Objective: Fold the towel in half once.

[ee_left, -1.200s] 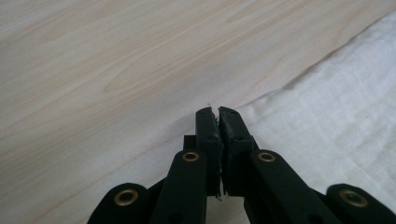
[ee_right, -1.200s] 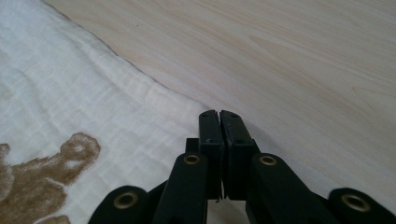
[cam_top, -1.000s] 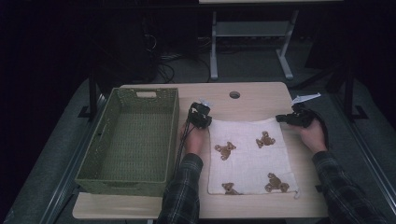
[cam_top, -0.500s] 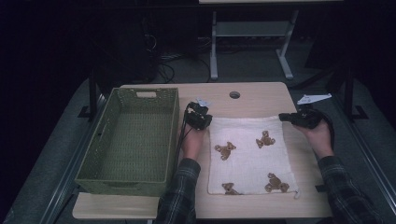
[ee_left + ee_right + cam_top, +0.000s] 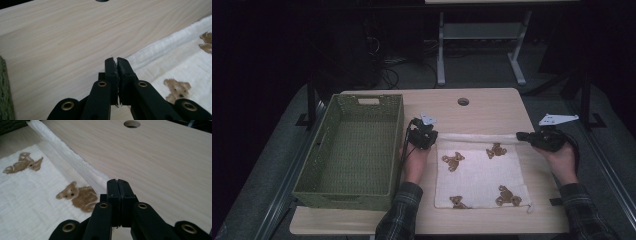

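Green woven basket (image 5: 352, 150) sits well to the left of the left gripper (image 5: 428, 141), on the left part of the wooden table (image 5: 482, 112). Basket looks bare inside, handle slot in its far wall.

Left gripper: held by the left hand (image 5: 414, 162), sits at the far left corner of the cloth (image 5: 479, 172). In the left gripper view (image 5: 117, 61) its jaws are closed, pads pressed together; a thin bit of white fabric seems pinched at the tips, but too small to be sure. Cloth's far edge runs off to the right of the jaws in that view (image 5: 175, 55), one bear print (image 5: 177, 90) just right of the jaws.

Cloth: white, brown teddy bear prints, lies flat between the two grippers, reaching toward the person from them. Far edge is rolled or folded into a ridge (image 5: 477, 136) stretching from one gripper to the other.

Right gripper (image 5: 523, 136): held by the right hand (image 5: 562, 162), at the far right corner of the cloth. In the right gripper view (image 5: 117, 182) jaws closed tight, pads meeting; cannot tell whether cloth is caught between them. Cloth edge (image 5: 75, 160) runs away to the left of these jaws, bear print (image 5: 77, 195) just left of them. Round table hole (image 5: 132, 123) lies beyond the jaws.
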`<state>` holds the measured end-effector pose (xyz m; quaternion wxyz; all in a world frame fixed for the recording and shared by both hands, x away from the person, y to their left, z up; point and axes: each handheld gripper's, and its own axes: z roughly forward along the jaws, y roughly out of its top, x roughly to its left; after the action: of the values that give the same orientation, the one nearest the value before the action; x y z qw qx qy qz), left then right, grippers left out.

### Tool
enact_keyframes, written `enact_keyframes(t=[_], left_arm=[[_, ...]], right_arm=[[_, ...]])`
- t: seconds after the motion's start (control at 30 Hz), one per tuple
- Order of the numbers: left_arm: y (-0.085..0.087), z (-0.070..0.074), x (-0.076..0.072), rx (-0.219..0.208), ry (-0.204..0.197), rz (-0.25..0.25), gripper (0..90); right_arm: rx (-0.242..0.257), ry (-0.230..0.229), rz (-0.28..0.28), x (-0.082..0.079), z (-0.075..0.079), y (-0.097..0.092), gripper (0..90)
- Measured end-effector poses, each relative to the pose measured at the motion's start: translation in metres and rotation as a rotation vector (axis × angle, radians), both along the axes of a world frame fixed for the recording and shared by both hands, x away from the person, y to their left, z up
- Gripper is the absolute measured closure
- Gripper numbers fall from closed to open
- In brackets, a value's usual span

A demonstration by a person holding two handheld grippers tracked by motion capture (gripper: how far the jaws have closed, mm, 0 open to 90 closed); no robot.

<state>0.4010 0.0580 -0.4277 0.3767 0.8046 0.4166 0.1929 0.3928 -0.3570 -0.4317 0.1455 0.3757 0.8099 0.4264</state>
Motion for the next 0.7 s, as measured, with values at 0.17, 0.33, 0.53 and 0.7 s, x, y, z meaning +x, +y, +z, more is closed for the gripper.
enact_keyframes(t=[0.17,0.33,0.53,0.7], left_arm=[[0.002,-0.003,-0.013,0.001,0.001,-0.008,87.4],[0.005,-0.003,-0.026,-0.014,0.002,-0.018,87.4],[0.006,-0.001,-0.043,-0.035,-0.001,-0.023,87.4],[0.007,-0.003,-0.058,-0.036,-0.007,-0.023,87.4]], right_arm=[[-0.003,-0.006,0.003,-0.016,0.0,-0.002,88.8],[0.016,-0.008,0.017,-0.034,0.002,-0.004,88.8],[0.006,-0.004,0.025,-0.051,0.0,-0.005,88.8],[0.009,0.008,0.032,-0.065,-0.004,-0.006,88.8]])
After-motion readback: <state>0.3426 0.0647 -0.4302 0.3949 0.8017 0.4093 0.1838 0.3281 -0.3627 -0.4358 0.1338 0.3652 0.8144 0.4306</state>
